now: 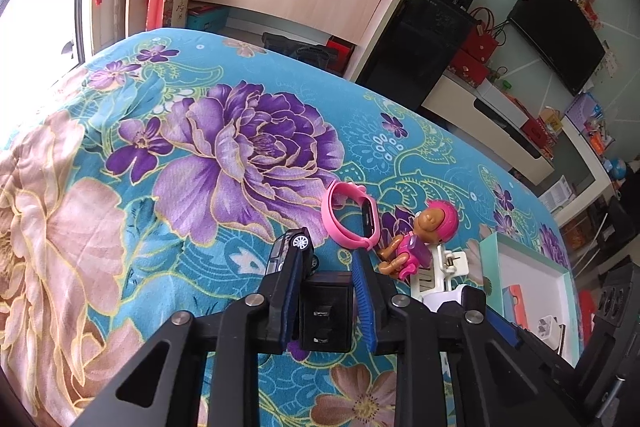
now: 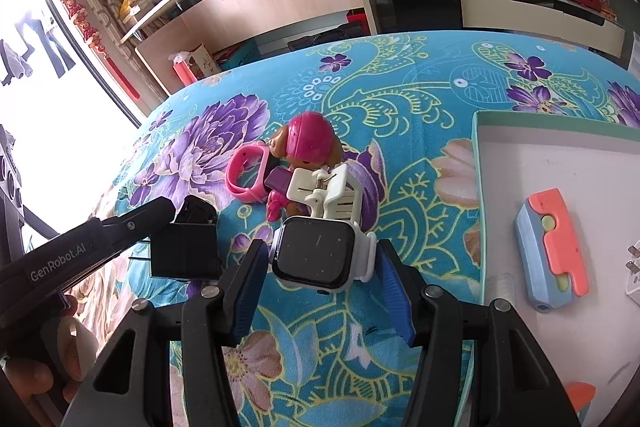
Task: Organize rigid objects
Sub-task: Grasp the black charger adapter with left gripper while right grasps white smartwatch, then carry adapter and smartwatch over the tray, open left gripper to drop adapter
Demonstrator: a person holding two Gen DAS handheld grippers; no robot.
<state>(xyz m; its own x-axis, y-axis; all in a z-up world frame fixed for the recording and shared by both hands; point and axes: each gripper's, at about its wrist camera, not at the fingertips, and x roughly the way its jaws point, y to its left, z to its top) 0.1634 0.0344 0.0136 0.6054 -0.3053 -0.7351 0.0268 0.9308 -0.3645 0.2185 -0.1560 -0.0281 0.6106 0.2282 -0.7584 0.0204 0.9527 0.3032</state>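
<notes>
Two handheld grippers work over a bed covered in a turquoise sheet (image 1: 120,131) printed with large purple flowers. The left gripper (image 1: 326,267) is clamped on a black plug adapter (image 1: 326,315), its blue-padded fingers pressing the block from both sides. In the right wrist view the same adapter (image 2: 185,251) sits at the tip of that gripper's arm, low over the sheet. A small dark toy car (image 1: 289,254) lies just beside the left finger. The right gripper (image 2: 324,269) has its fingers apart on either side of a white smartwatch (image 2: 320,253) with a black screen; whether the pads touch it cannot be told. Just beyond the watch a white hair clip (image 2: 326,193) leans against a toy puppy (image 2: 306,143) in a pink helmet, and a pink wristband (image 2: 250,175) lies touching the puppy's left side. To the right, a shallow box (image 2: 560,135) with a mint rim holds a blue and coral toy (image 2: 550,249) and a white plug, only partly in view. A hand (image 2: 36,379) shows at the lower left.
</notes>
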